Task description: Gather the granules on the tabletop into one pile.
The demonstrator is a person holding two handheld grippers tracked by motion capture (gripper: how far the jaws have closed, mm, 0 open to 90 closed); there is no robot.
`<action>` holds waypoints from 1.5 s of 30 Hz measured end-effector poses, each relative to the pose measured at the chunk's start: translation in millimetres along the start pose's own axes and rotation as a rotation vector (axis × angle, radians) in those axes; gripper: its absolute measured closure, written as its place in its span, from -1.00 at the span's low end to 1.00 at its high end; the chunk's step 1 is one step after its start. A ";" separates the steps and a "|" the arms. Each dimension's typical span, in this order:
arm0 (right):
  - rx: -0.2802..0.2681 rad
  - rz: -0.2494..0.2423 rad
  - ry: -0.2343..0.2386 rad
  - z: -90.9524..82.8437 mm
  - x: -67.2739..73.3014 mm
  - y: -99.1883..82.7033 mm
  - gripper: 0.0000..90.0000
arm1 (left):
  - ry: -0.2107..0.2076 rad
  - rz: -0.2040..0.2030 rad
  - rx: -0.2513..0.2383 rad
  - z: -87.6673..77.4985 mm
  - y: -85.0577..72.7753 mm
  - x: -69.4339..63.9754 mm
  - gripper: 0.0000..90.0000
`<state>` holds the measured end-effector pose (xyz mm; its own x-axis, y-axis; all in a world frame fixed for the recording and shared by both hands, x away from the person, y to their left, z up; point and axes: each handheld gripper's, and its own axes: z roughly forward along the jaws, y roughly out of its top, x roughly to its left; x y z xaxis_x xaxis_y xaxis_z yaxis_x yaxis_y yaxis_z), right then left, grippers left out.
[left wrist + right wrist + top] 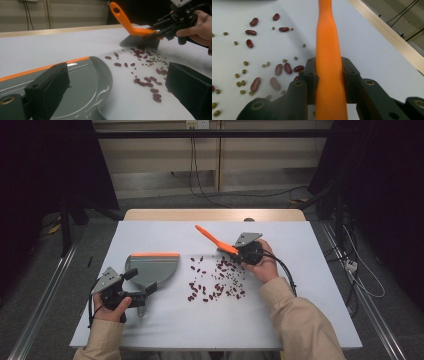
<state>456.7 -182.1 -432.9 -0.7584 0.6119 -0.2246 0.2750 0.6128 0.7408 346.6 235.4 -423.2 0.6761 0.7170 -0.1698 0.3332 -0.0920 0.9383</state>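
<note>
An orange brush (pixel 212 239) with grey bristles (pixel 140 41) rests its bristles on the white table at the far right edge of a scatter of red kidney beans and small green beans (pixel 217 280). My right gripper (pixel 239 251) is shut on the brush's orange handle (pixel 328 37), which runs up between the jaws. To the left of the beans a grey dustpan (pixel 152 267) with an orange front edge lies flat. My left gripper (pixel 141 281) stands open at the pan's near right corner. One jaw is over the pan (pixel 82 82), the other beside it over the table.
The beans (pixel 147 70) are spread between the pan and the brush (pixel 136 31). The white table (pixel 300 320) has a wooden strip along its far edge (pixel 215 215). Cables trail from both grippers, and the person's sleeves come in from the bottom.
</note>
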 end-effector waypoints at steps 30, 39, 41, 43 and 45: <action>0.009 -0.028 0.079 -16.3 18.6 -2.7 0.57 | -0.002 -0.001 -0.002 1.6 -0.3 2.0 -0.89; 0.011 -0.038 0.114 -21.9 24.8 -2.6 0.57 | 0.001 0.003 -0.003 5.8 1.8 1.1 -0.88; 0.009 -0.040 0.126 -22.7 25.6 -2.2 0.57 | 0.001 0.002 -0.005 6.1 2.1 0.8 -0.88; 0.013 -0.042 0.130 -23.5 27.1 -2.1 0.57 | 0.001 0.001 -0.006 6.0 2.2 0.5 -0.88; 0.015 -0.041 0.135 -24.2 28.2 -1.9 0.57 | 0.002 0.002 -0.005 5.6 2.1 0.2 -0.88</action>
<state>420.5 -178.1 -425.4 -0.8416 0.5137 -0.1666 0.2502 0.6443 0.7227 351.2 231.5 -422.9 0.6756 0.7181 -0.1671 0.3284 -0.0902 0.9402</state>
